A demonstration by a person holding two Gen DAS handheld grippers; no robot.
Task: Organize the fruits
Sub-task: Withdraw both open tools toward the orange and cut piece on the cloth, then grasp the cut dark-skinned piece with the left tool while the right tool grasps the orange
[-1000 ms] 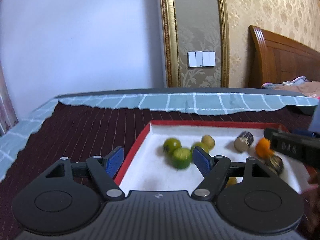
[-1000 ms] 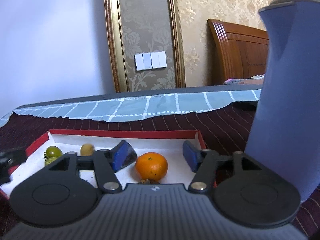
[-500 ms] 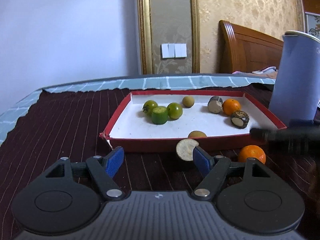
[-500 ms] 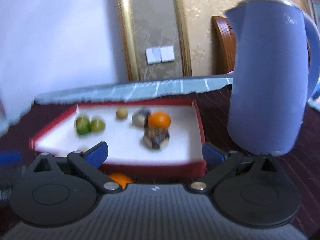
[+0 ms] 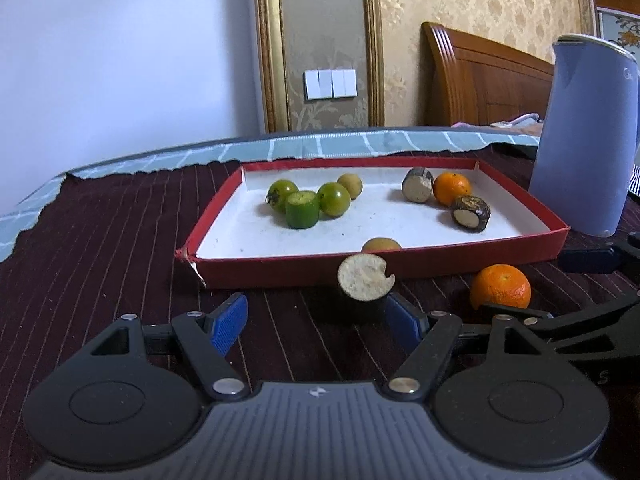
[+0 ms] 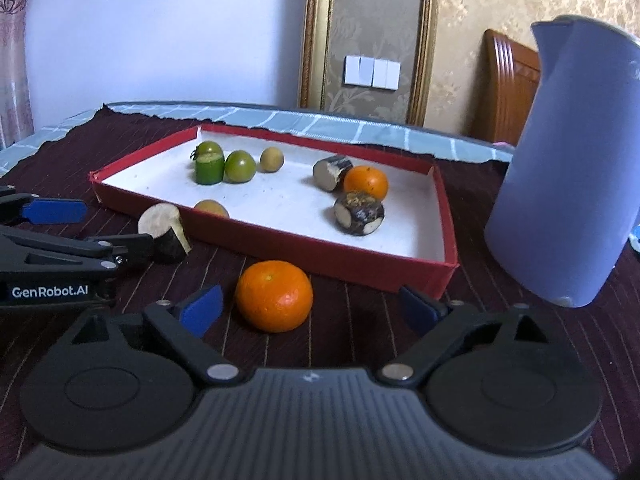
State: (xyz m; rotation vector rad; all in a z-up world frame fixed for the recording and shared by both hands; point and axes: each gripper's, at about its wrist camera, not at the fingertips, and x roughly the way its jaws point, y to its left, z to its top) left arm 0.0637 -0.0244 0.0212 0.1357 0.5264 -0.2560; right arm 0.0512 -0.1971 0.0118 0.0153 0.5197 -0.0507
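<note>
Flanking orange [image 6: 274, 295]: closing right hand-held gripper [image 6: 308, 308]

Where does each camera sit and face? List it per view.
Left wrist: on the left gripper, facing the red tray over a cut brown chunk; its own fingers show.
Right wrist: on the right gripper, jaws closing, facing a loose orange; own fingers, left gripper show.
Shared: tray, orange, blue kettle.

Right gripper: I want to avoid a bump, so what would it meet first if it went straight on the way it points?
Probably the loose orange on the cloth, just ahead of the right gripper between its closing fingers; the red tray lies behind it.
</note>
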